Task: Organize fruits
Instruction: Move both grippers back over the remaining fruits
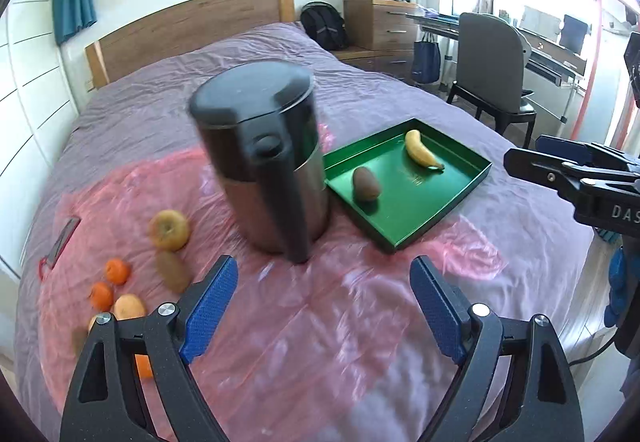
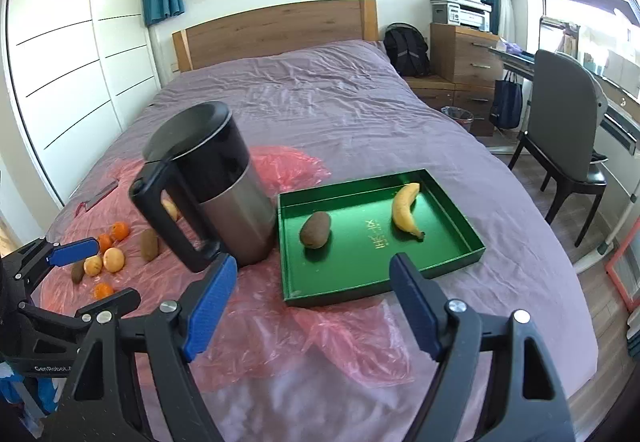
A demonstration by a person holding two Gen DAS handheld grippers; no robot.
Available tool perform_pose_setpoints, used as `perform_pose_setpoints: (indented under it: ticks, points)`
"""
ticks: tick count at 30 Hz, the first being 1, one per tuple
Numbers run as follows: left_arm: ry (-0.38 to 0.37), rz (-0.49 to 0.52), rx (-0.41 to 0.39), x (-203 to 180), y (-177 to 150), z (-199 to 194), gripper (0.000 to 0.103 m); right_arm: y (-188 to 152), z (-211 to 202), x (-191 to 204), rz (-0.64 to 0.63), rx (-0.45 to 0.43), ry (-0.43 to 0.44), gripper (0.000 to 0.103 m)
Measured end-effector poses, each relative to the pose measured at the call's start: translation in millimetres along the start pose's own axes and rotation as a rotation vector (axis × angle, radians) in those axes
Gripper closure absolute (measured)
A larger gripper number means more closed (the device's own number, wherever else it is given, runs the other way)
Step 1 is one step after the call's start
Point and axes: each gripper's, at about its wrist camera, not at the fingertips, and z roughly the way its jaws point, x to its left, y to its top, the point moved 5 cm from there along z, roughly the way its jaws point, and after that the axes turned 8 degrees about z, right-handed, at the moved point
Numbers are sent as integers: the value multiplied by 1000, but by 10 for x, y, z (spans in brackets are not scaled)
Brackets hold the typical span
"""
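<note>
Hovering above the purple-sheeted bed [image 2: 320,97], left gripper [image 1: 324,306] and right gripper [image 2: 312,302] both stand wide, nothing between the pads. Yellow banana [image 2: 405,210] and brown kiwi [image 2: 316,230] lie apart in the green rectangular tray [image 2: 384,286]; steel-and-black kettle [image 2: 216,181] stands just left.

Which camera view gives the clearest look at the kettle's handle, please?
The right wrist view: the kettle is sharp, its handle seen side-on with the open loop visible. The left wrist view shows it blurred and edge-on.
</note>
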Motion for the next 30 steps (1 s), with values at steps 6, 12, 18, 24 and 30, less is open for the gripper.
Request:
perform_pose_setpoints:
  ticks: [6, 12, 18, 24, 30]
  points:
    - [57, -55, 11, 347, -464, -288, 19, -244, -142, 473, -29, 15, 64, 18]
    - [91, -132, 44, 688, -1016, -415, 19, -480, -120, 969, -80, 53, 120, 18]
    - [131, -212, 65, 1073, -1459, -460, 17, -671, -8, 1456, -148, 87, 182, 18]
    - [218, -283, 69, 1477, -1797, -491, 17, -837, 189, 1811, -182, 128, 225, 18]
    - [241, -380, 89, 1839, -2078, -441, 17, -959, 451, 2059, -208, 174, 250, 18]
